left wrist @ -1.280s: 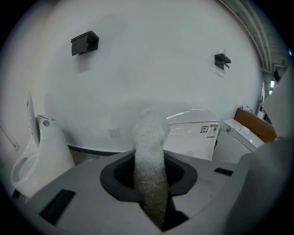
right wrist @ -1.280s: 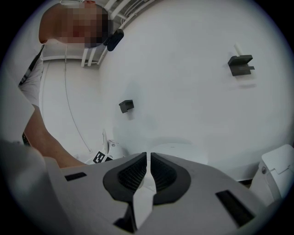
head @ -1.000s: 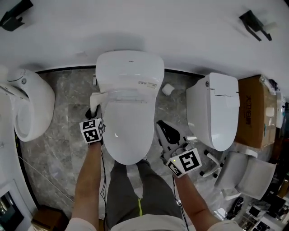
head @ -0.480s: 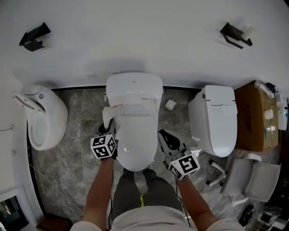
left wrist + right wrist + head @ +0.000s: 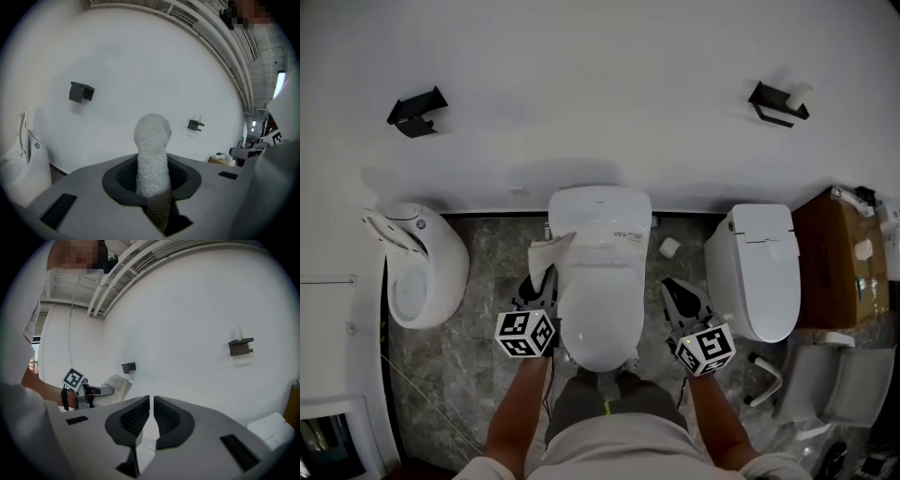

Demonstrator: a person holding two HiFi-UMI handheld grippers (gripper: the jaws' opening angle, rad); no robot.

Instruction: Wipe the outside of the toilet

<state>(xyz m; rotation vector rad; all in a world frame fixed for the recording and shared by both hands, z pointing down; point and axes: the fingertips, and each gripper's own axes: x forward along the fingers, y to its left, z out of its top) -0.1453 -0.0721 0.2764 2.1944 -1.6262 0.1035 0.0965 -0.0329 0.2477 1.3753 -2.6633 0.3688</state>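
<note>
Left gripper view: the left tool (image 5: 152, 190) pinches a white terry cloth (image 5: 152, 154); the right tool (image 5: 152, 417) is pressed together, empty. Likely between wipes. Next, the cloth needs pressing onto the white ceramic toilet (image 5: 600, 319), on its left flank.

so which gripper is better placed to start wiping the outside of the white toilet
Left. The left gripper holds the white terry cloth, which reaches the left edge of the white ceramic toilet. The right gripper is shut and empty, off the toilet's right side.
</note>
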